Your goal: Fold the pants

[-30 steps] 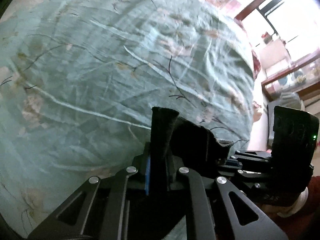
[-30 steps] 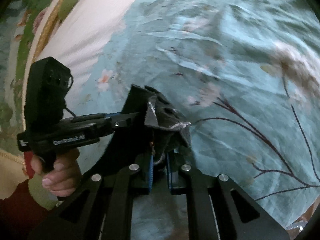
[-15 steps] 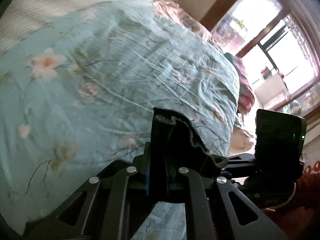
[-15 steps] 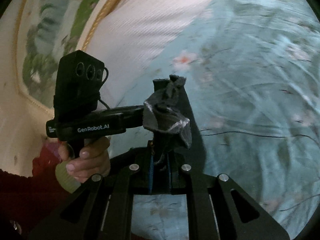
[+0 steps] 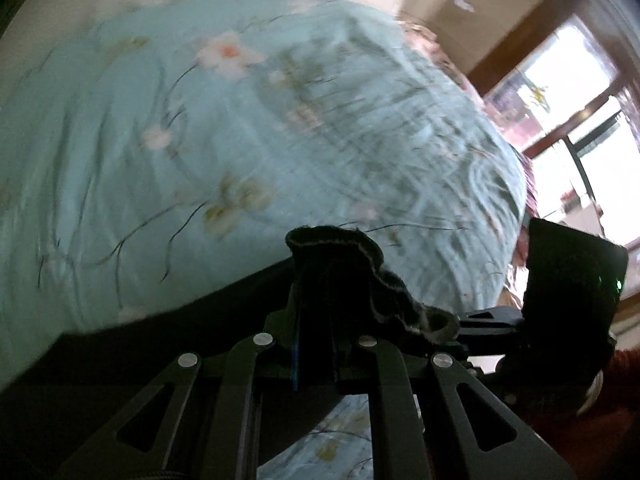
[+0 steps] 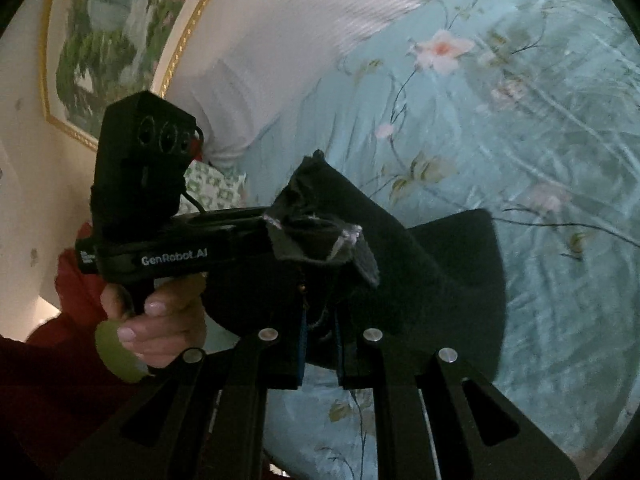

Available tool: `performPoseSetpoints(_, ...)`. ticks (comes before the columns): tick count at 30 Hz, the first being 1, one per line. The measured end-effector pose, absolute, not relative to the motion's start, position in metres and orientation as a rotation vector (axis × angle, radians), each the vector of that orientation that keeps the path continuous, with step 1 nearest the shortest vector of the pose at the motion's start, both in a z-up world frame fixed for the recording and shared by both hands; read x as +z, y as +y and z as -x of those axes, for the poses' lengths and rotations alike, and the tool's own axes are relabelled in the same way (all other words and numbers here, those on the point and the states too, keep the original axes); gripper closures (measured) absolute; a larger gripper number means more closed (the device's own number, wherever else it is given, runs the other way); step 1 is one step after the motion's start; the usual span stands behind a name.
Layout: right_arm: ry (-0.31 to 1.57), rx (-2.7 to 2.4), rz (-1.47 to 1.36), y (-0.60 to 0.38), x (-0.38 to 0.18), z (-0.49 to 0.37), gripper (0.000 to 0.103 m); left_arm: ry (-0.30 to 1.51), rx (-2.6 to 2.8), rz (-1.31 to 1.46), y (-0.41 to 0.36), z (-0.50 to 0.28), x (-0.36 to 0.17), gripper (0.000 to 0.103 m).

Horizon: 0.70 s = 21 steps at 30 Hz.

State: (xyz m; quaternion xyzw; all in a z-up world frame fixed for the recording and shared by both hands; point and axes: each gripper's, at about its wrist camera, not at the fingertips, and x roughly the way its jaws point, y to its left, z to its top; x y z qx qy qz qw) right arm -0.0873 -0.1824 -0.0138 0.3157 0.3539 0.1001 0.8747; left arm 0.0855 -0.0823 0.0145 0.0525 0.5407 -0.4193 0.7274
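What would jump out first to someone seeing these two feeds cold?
The black pants: a bunched edge is pinched in the shut right gripper low in the right wrist view, and another edge in the shut left gripper, so the cloth hangs between them. Behind lies the pale teal flowered bedspread. A framed landscape painting hangs on the wall, upper left in the right wrist view.

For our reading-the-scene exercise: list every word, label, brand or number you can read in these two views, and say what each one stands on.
"GenRobot.AI": white print on the side of the left tool, seen in the right wrist view.
A small white mark at that tool's rear end: too small to read.
Left wrist view: no readable text; the right tool shows only a green light.
Pants, bedspread and painting: no text.
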Motion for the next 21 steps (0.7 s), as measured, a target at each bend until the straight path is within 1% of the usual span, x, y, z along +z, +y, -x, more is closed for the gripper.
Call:
performPoseSetpoints(8,0.854,0.214,-0.589,-0.164,-0.041,0.06,0.09,1.264,-0.806,-0.065,-0.051,-0.094,-0.025,0.095)
performPoseSetpoints(10,0.882,0.217,-0.58,-0.161,-0.047,0.054,0.088,1.285,-0.774,-0.04,-0.043,-0.096,-0.034,0.095)
performPoseSetpoints(14,0.935,0.218,-0.561,-0.157,-0.055,0.045,0.086,1.301,-0.733,-0.005,-0.028,-0.096,-0.041,0.095)
performPoseSetpoints(17,0.967,0.226,-0.567,-0.156,-0.058,0.041,0.08,1.31,-0.704,0.025,-0.017,-0.095,-0.043,0.095)
performPoseSetpoints(18,0.978,0.234,-0.572,-0.155,-0.06,0.039,0.075,1.312,-0.692,0.032,-0.013,-0.095,-0.044,0.095)
performPoseSetpoints(19,0.986,0.239,-0.569,-0.153,-0.06,0.037,0.073,1.316,-0.677,0.038,-0.009,-0.094,-0.044,0.094)
performPoseSetpoints(21,0.996,0.245,-0.55,-0.149,-0.06,0.036,0.072,1.321,-0.656,0.063,-0.001,-0.094,-0.044,0.093)
